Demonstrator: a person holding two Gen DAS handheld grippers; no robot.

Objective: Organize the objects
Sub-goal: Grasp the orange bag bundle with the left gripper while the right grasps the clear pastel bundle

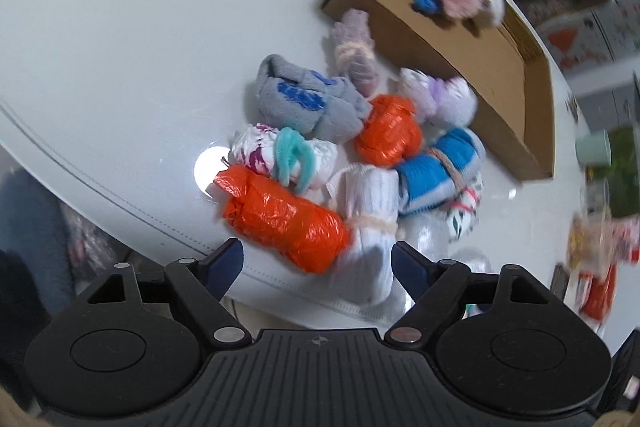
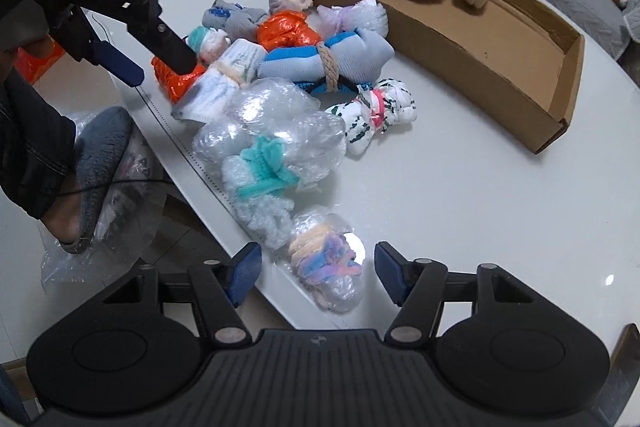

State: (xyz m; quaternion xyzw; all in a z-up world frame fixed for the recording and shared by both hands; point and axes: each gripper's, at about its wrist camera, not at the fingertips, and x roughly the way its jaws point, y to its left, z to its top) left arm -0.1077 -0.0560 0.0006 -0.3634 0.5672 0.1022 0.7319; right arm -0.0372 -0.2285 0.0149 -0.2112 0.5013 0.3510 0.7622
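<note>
With a few bundles already in the cardboard box (image 2: 500, 39) toward the table's (image 2: 460, 207) far edge, both tongs hung released at its near edge, the left gripper (image 1: 316, 255) straddling an orange bundle (image 1: 288, 219), the right gripper (image 2: 316, 273) a bubble-wrapped bundle (image 2: 324, 267), neither pinched

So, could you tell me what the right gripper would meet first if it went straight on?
Most likely the small bubble-wrap bundle between the right gripper's open jaws, at the table edge.

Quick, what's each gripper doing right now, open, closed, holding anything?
Left gripper: jaws open, straddling the orange bundle, not gripping.
Right gripper: jaws open around the small bubble-wrap bundle, not touching.
</note>
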